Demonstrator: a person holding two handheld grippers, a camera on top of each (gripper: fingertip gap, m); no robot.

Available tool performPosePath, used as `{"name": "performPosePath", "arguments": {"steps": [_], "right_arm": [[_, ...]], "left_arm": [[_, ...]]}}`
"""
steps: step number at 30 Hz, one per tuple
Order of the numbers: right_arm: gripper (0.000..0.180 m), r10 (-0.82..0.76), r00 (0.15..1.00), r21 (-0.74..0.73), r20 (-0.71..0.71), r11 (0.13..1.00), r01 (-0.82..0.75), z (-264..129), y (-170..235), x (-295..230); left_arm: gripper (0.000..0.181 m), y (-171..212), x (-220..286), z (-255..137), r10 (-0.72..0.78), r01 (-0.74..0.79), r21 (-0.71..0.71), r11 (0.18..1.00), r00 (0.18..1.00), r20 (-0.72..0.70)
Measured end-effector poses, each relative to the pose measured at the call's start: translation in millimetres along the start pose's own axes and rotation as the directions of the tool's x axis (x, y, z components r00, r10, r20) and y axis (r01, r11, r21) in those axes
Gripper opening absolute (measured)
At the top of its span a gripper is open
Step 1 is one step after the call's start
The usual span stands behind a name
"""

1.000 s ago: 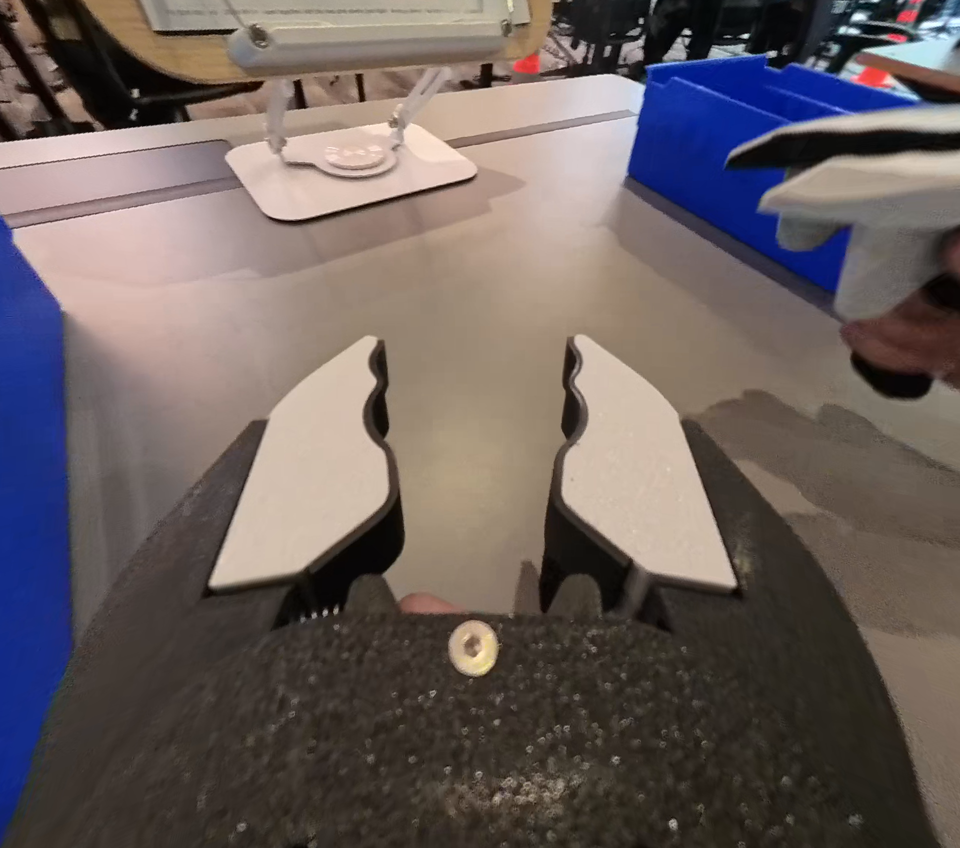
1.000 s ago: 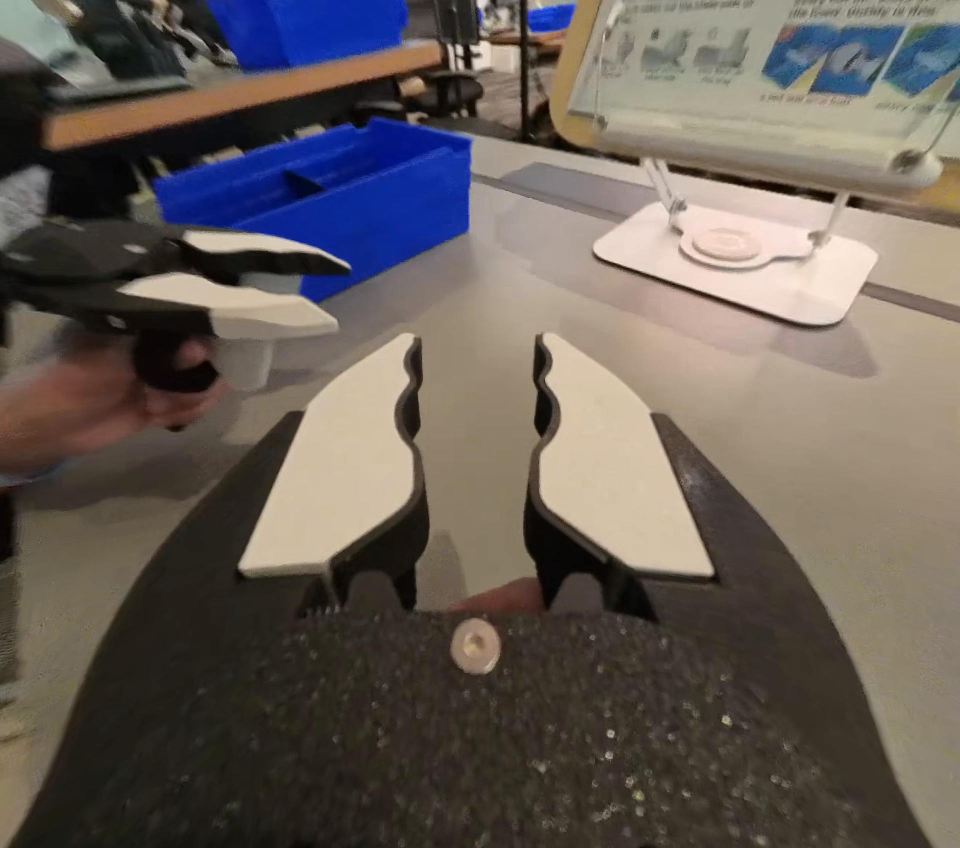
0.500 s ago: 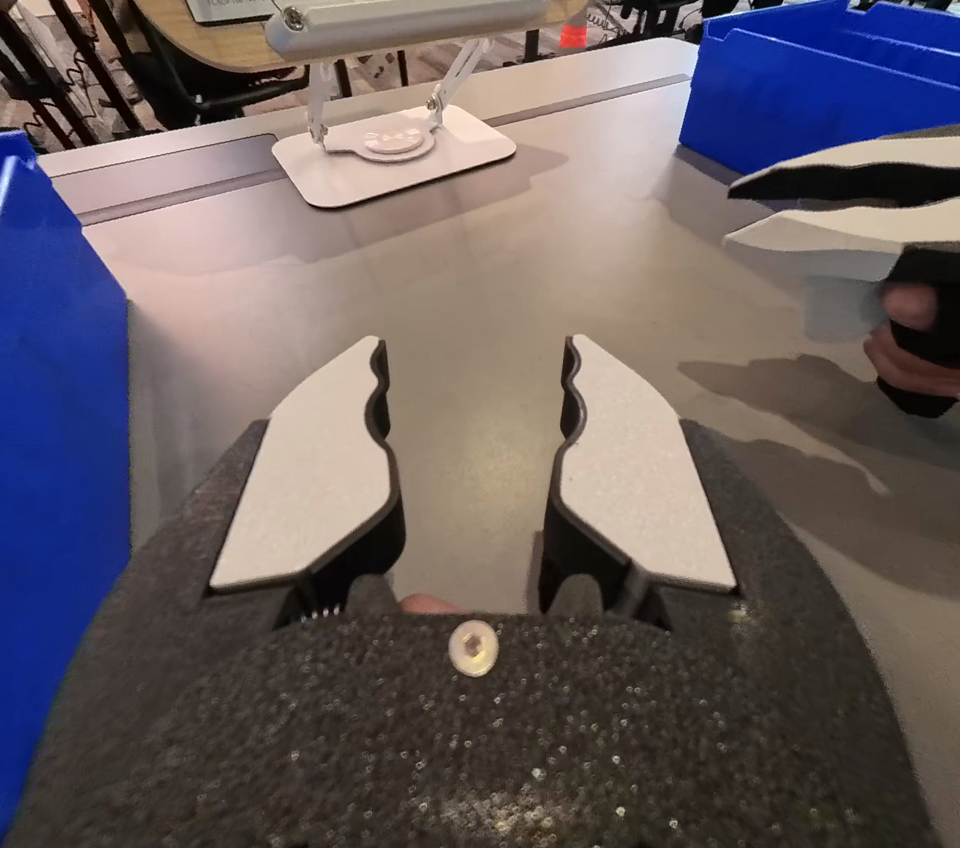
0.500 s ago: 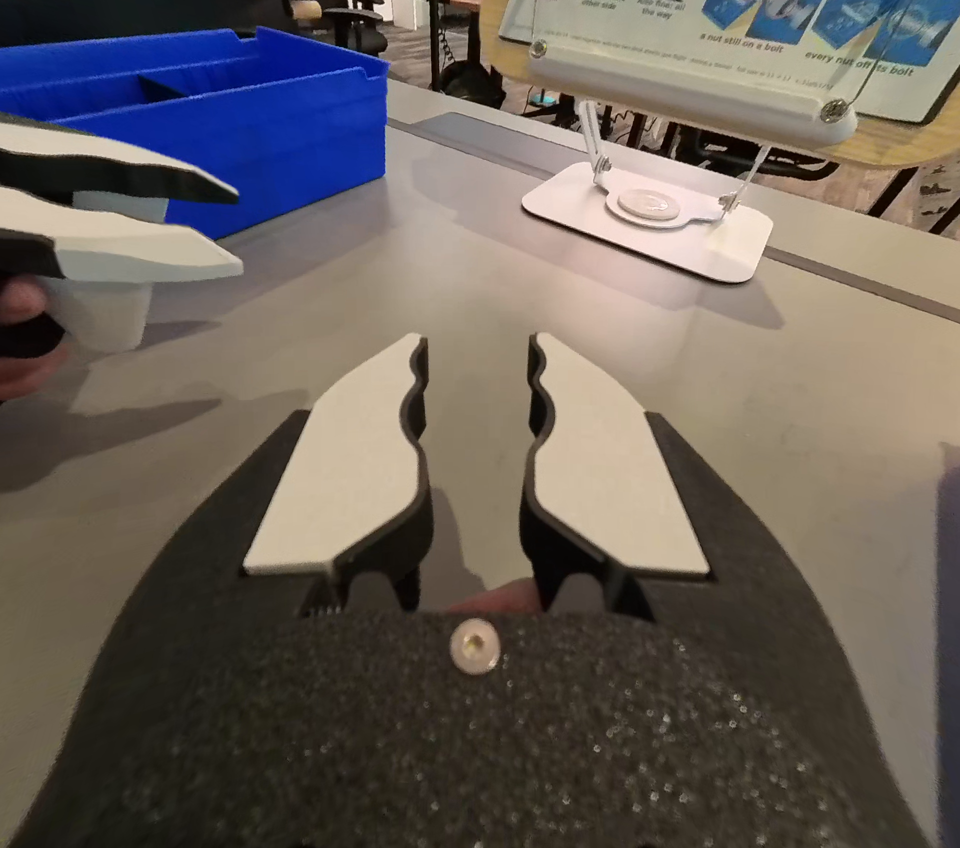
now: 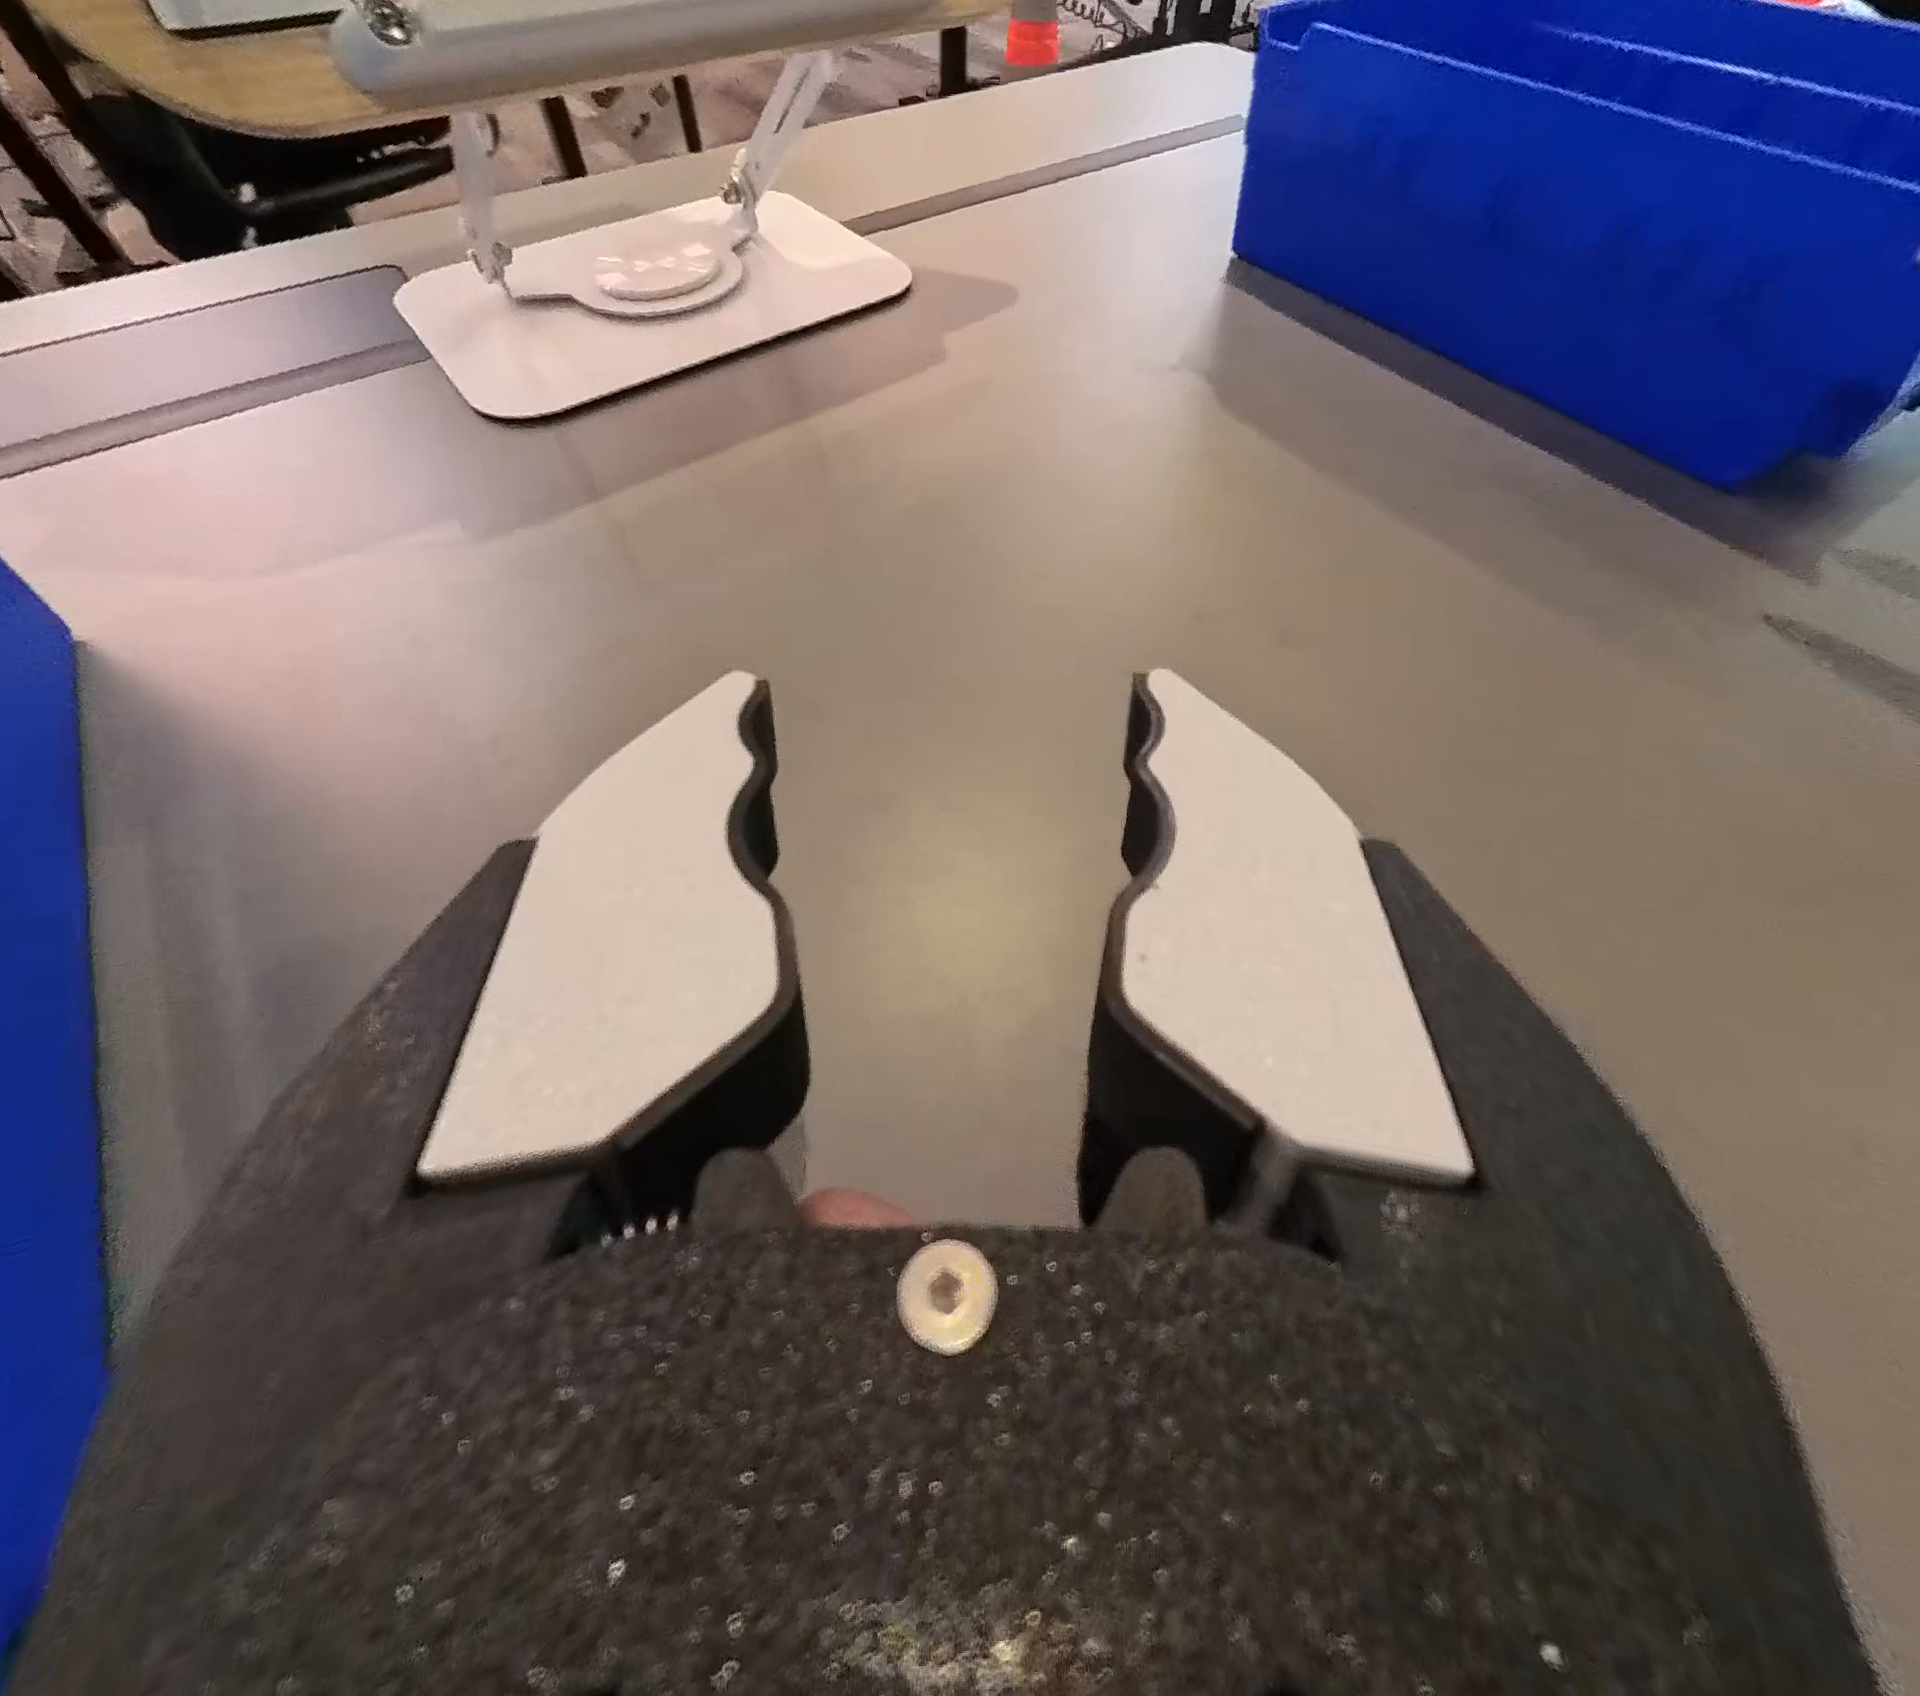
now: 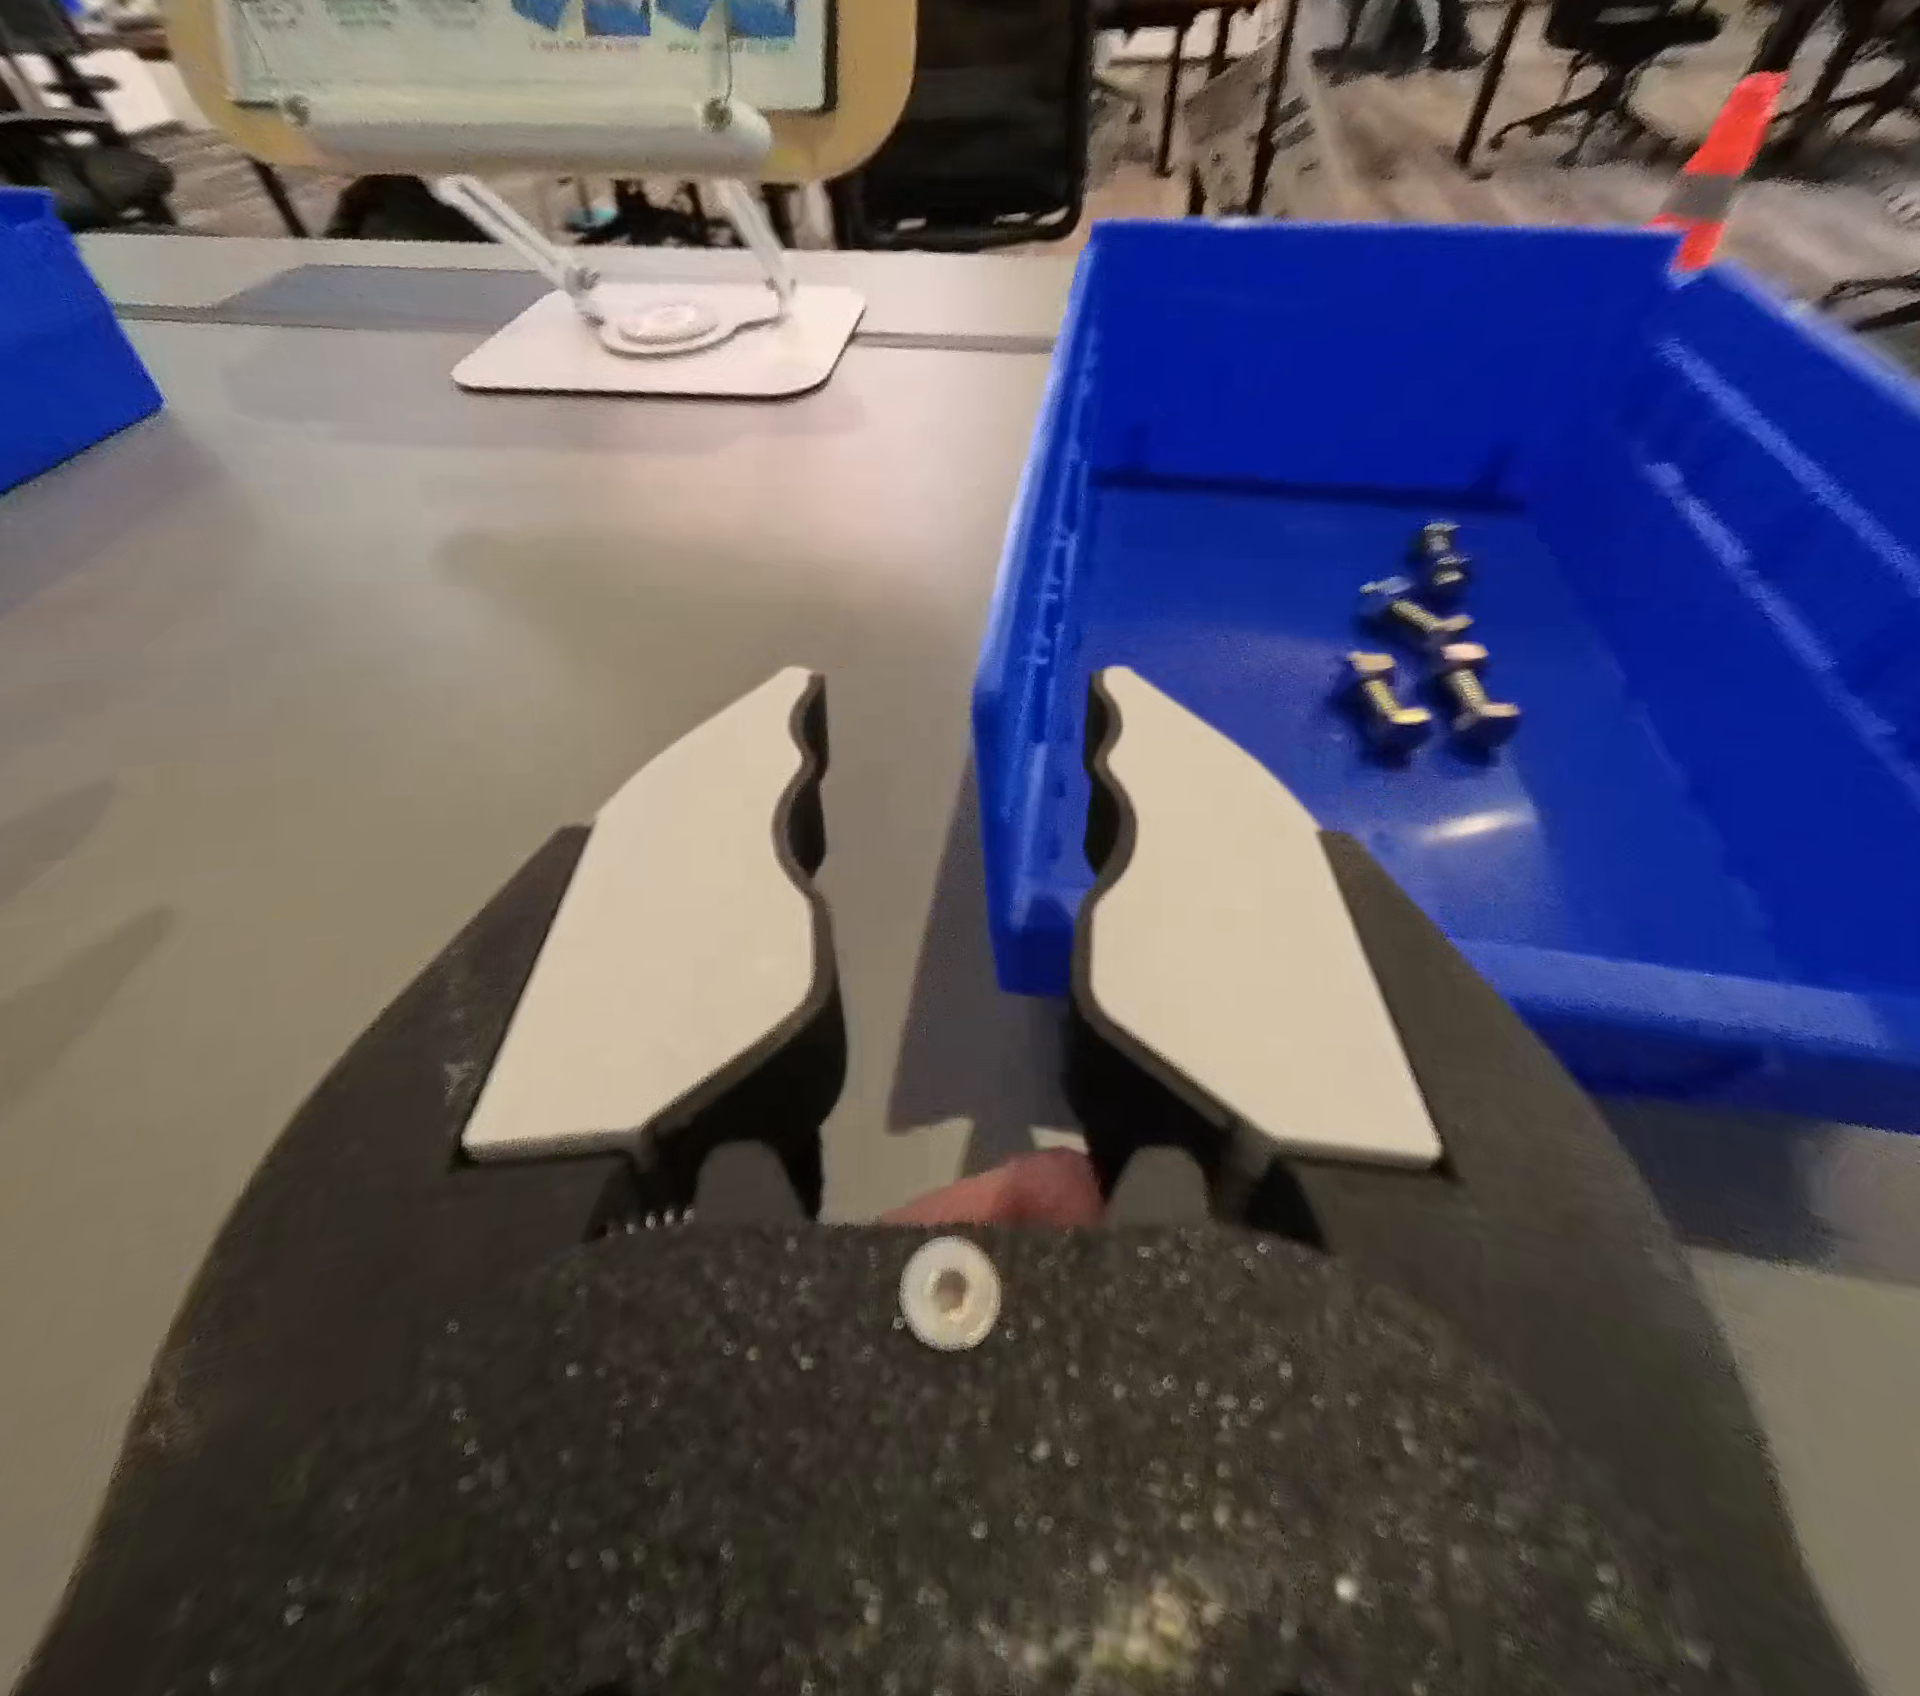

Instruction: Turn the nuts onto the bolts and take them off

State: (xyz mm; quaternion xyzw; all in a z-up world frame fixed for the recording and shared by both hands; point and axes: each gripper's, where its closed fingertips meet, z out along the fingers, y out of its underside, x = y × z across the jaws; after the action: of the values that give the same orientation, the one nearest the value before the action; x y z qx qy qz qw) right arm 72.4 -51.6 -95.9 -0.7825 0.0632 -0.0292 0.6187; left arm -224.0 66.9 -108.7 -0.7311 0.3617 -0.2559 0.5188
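Observation:
Several metal bolts with nuts [image 6: 1418,644] lie on the floor of a blue bin [image 6: 1039,711] at the right in the right wrist view. My right gripper [image 6: 954,690] is open and empty, above the table at the bin's near left corner. My left gripper [image 5: 951,696] is open and empty over the bare grey table [image 5: 935,566]. The same blue bin [image 5: 1558,244] shows at the far right of the left wrist view; its contents are hidden there.
An instruction board on a white stand [image 5: 655,285] stands at the table's far side; it also shows in the right wrist view [image 6: 665,337]. A second blue bin [image 5: 31,971] is at the left edge, also seen in the right wrist view [image 6: 52,358]. Chairs and tables stand beyond.
My right gripper has swung to the right, from facing the left gripper and the stand to facing the bin with bolts. It has left the left wrist view. Both stay open.

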Motion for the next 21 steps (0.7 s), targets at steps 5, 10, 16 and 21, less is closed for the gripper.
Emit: {"name": "performPosePath", "arguments": {"steps": [5,10,16,21], "right_arm": [[0.044,0.064,0.981,-0.070,0.184,0.996,-0.052,6.2,7.0,-38.2],[0.041,-0.005,0.988,0.049,0.158,0.999,-0.003,-43.8,-15.1,-33.0],[0.052,-0.073,0.956,0.062,-0.285,0.994,0.095,-86.8,-14.2,75.4],[0.052,0.058,0.936,0.005,-0.348,0.998,-0.059,-70.2,17.7,127.9]], "left_arm": [[0.067,4.0,11.9,6.0,-0.015,0.014,-0.031,0.999,0.999,-0.029],[0.069,-3.7,67.0,28.2,0.014,-0.024,-0.076,0.997,0.991,-0.131],[0.068,-37.4,186.5,70.8,-0.051,0.035,-0.059,0.998,0.953,-0.298],[0.069,-46.4,231.6,130.6,-0.098,0.083,-0.077,0.994,0.973,-0.210]]}}
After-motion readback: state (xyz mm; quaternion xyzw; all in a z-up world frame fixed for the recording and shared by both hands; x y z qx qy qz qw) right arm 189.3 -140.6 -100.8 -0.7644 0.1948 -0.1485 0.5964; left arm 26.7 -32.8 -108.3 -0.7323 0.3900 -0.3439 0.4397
